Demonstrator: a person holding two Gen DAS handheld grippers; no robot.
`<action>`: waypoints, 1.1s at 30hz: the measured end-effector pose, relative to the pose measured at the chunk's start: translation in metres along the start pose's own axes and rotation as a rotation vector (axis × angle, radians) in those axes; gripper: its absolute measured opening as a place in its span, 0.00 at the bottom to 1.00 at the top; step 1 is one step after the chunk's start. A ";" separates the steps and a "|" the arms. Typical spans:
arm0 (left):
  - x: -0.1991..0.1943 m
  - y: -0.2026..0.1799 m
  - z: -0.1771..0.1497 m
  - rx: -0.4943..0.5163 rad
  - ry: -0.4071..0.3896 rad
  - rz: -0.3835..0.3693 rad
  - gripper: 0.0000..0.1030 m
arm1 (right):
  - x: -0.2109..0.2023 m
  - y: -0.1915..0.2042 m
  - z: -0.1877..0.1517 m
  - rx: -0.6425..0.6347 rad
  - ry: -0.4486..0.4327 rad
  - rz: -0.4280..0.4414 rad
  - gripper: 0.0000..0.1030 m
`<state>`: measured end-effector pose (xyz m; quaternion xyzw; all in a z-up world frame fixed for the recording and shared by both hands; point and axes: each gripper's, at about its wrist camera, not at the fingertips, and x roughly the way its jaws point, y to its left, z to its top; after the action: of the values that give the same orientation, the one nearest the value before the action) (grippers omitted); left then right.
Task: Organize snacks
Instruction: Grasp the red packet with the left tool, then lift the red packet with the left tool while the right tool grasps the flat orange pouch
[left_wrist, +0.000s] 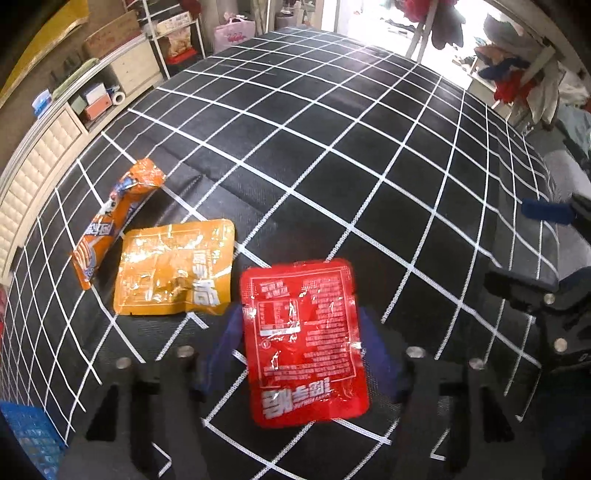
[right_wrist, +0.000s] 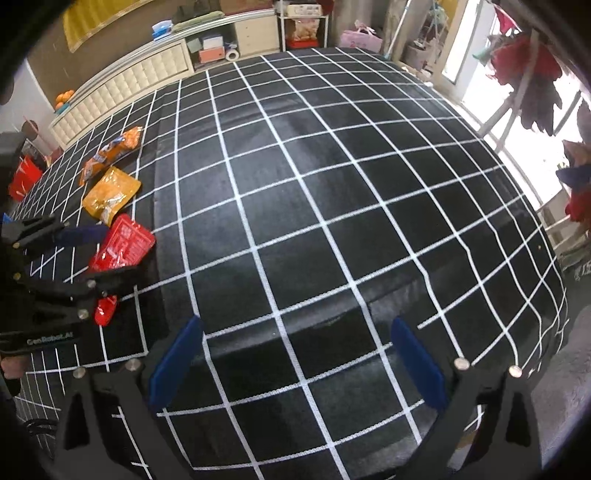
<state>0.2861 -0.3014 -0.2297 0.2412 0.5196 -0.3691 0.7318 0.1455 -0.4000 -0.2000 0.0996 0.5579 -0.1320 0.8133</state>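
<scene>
Red and shiny, the flat snack packet (left_wrist: 304, 343) had rounded corners, white print and crinkly plastic. It sat between the two blue pads of the left gripper (left_wrist: 301, 354), one pad (left_wrist: 221, 343) on each side. The jaws were about half open, and I could not tell for sure if the pads pressed on it. Its lower end looked to be off the cloth.

Next to it lay a flat yellow-orange packet (left_wrist: 175, 269), wrinkled and glossy, just beside the red one. Past that lay a long thin orange packet (left_wrist: 110, 221) with a twisted, crumpled end. That made three snacks: one red, two orange.

All of them were on a black cloth (left_wrist: 332, 166) with white lines making squares, a bit rough like woven fabric.

Over the bare cloth, the right gripper (right_wrist: 295, 365) was wide open, with nothing between its two blue pads.
</scene>
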 end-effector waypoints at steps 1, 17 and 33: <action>-0.001 -0.001 -0.001 -0.002 -0.002 -0.003 0.58 | -0.001 -0.001 -0.001 0.007 0.002 0.001 1.00; -0.017 0.009 -0.025 -0.147 -0.028 -0.029 0.00 | -0.013 0.010 -0.003 0.001 0.005 0.038 1.00; -0.072 0.069 -0.059 -0.337 -0.167 0.044 0.00 | -0.030 0.061 0.043 -0.228 -0.092 0.134 1.00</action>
<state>0.2932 -0.1949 -0.1845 0.0950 0.5061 -0.2796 0.8104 0.1926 -0.3525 -0.1555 0.0376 0.5233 -0.0175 0.8511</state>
